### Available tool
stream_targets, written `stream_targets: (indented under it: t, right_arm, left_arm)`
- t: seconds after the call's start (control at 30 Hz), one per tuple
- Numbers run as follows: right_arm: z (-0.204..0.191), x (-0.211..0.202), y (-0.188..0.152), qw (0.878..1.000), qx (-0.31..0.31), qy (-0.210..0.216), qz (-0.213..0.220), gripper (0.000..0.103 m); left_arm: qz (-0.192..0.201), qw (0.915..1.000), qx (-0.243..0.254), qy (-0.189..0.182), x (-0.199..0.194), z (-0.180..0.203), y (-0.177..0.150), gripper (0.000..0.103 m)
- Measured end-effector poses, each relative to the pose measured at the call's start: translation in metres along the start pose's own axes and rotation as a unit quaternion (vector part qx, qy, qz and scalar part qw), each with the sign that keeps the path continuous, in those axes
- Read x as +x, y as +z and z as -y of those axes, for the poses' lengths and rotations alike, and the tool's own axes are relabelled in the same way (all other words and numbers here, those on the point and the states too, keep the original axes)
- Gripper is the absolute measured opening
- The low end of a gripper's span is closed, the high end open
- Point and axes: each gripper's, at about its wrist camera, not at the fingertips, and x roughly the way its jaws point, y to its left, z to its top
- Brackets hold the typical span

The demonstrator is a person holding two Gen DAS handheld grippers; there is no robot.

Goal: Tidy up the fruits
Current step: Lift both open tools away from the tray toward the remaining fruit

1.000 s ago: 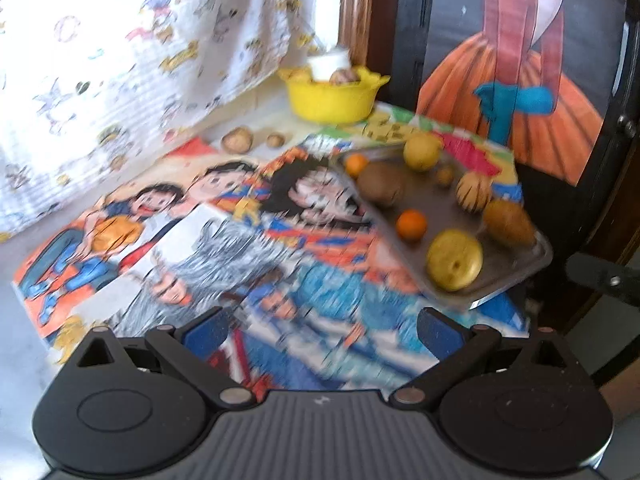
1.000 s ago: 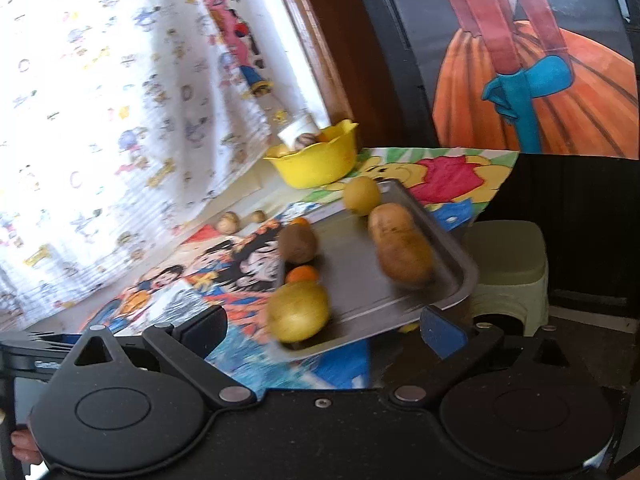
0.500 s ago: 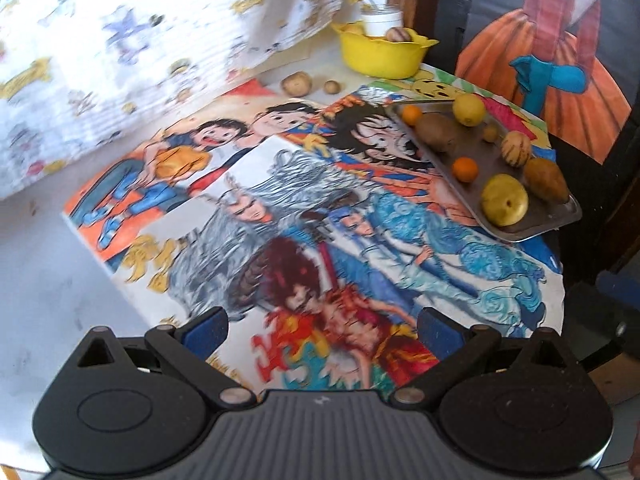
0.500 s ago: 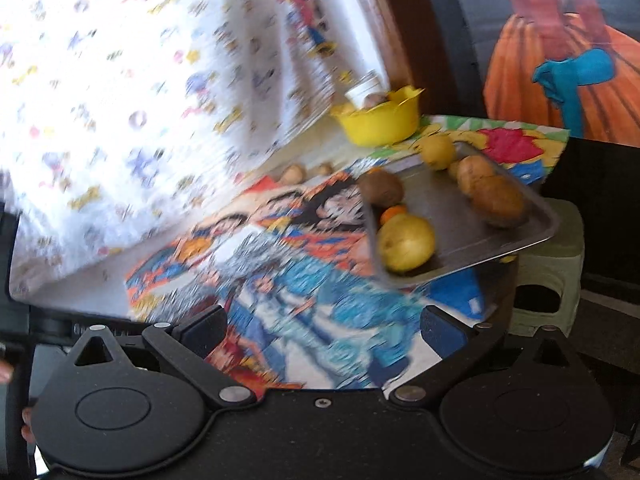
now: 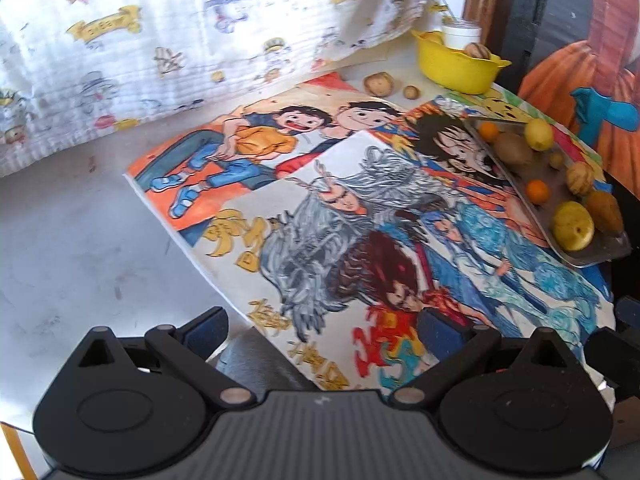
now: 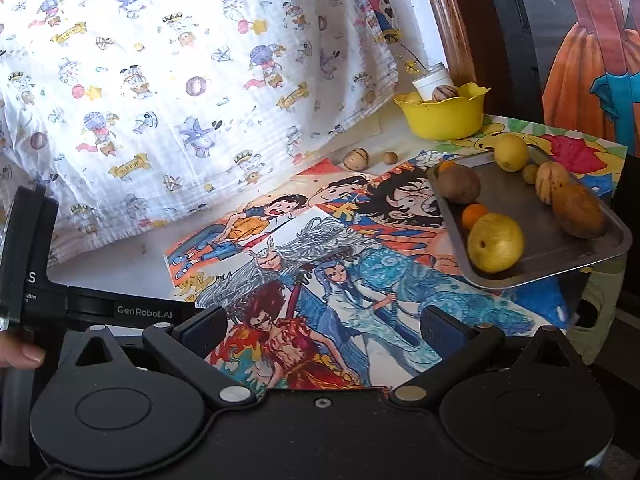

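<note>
Both hand-held grippers hover low over the near edge of the table, well apart from all fruit. Left gripper [image 5: 322, 322]: fingers spread, nothing between them. Right gripper [image 6: 322, 322]: likewise spread and empty.

The fruits lie in three groups. A metal tray [image 6: 592, 254] at the table's right edge, with its near corner past the edge, carries a large yellow fruit [image 6: 495, 242], a brown kiwi-like fruit [image 6: 459, 183], a small orange fruit [image 6: 474, 215], a lemon-like fruit [image 6: 511, 152], an elongated brown fruit [image 6: 579, 210] and others. A yellow bowl [image 6: 444, 118] at the far right corner holds a striped fruit [image 6: 444, 91] beside a white cup [image 6: 433, 81]. A striped round fruit [image 6: 355, 159] and a smaller brown one [image 6: 389, 157] lie loose on the table near the far edge, below the patterned cloth [image 6: 180, 80].

Hazards, as judged: round fruit may roll when nudged by one finger; pressing on the overhanging tray corner could tip it and spill fruit off the table; the coloured drawings [image 6: 320, 248] may slide or crease under a dragged gripper.
</note>
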Motion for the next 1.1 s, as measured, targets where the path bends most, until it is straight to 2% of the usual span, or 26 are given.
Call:
stream_targets:
  t: [0.23, 0.53, 0.83, 1.1]
  right_arm:
    - [0.006, 0.011, 0.002, 1.0, 0.006, -0.01, -0.003, 0.102]
    - [0.017, 0.026, 0.022, 1.0, 0.005, -0.016, 0.001, 0.102]
    - [0.026, 0.037, 0.061, 1.0, -0.008, -0.022, 0.014, 0.102]
    - [0.033, 0.04, 0.102, 0.998, -0.04, -0.036, 0.021, 0.102]
  left_arm:
    - [0.004, 0.9997, -0.009, 0.021, 0.009, -0.011, 0.01, 0.103]
    - [0.008, 0.9991, 0.009, 0.041, 0.025, -0.01, 0.037, 0.103]
    - [0.025, 0.9961, 0.035, 0.077, 0.041, 0.002, 0.085, 0.103]
    - [0.043, 0.9933, 0.065, 0.085, 0.041, 0.019, 0.136, 0.103]
